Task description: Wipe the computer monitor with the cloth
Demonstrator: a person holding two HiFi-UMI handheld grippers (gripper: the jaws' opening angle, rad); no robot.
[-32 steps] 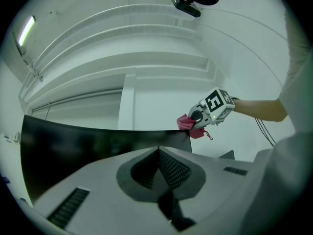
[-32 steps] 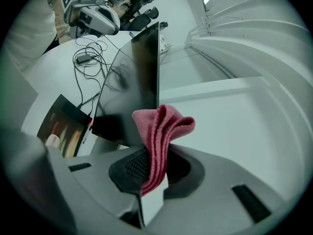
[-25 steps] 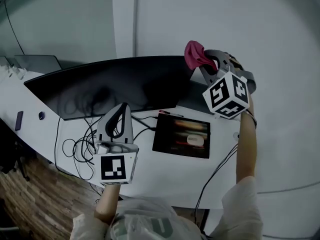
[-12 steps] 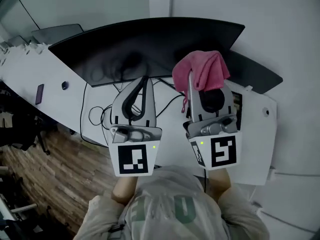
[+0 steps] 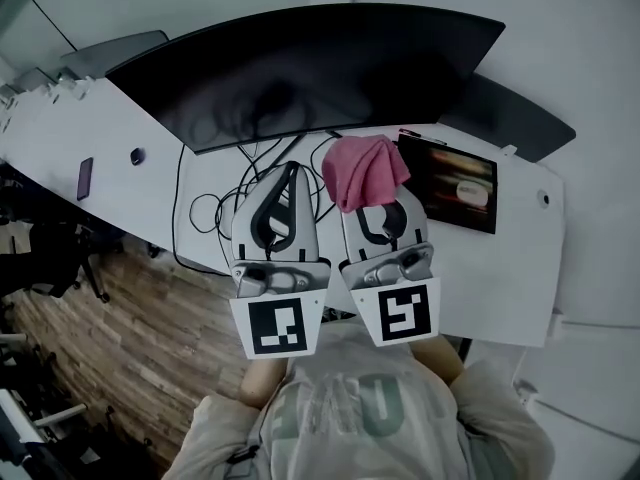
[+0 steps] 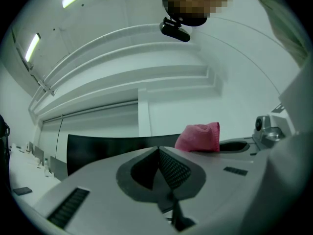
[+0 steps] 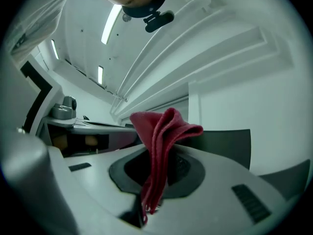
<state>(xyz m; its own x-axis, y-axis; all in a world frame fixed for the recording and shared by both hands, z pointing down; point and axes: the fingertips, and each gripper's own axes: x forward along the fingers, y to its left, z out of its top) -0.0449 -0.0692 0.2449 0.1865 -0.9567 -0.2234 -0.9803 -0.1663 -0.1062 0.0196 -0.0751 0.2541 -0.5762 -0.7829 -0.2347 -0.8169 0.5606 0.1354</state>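
A wide curved black monitor [image 5: 310, 68] stands at the back of the white desk [image 5: 500, 278]; its dark screen also shows in the left gripper view [image 6: 102, 148] and the right gripper view [image 7: 230, 141]. My right gripper [image 5: 372, 190] is shut on a pink-red cloth [image 5: 364, 170], which hangs bunched over its tips [image 7: 161, 151]. It is held low in front of the monitor, close to my body. My left gripper [image 5: 290, 173] sits beside it, shut with nothing in it [image 6: 159, 153]. The cloth [image 6: 199, 137] shows to its right.
A black tablet [image 5: 452, 182] with a lit screen lies on the desk at the right. Tangled black cables [image 5: 215, 208] run under the monitor. A small dark phone [image 5: 85, 178] and a round puck [image 5: 136, 156] lie at the left. Wooden floor [image 5: 90, 338] lies below the desk edge.
My right gripper with the cloth has come down from the monitor's top right edge to a low spot beside the left gripper. The head view has shifted too.
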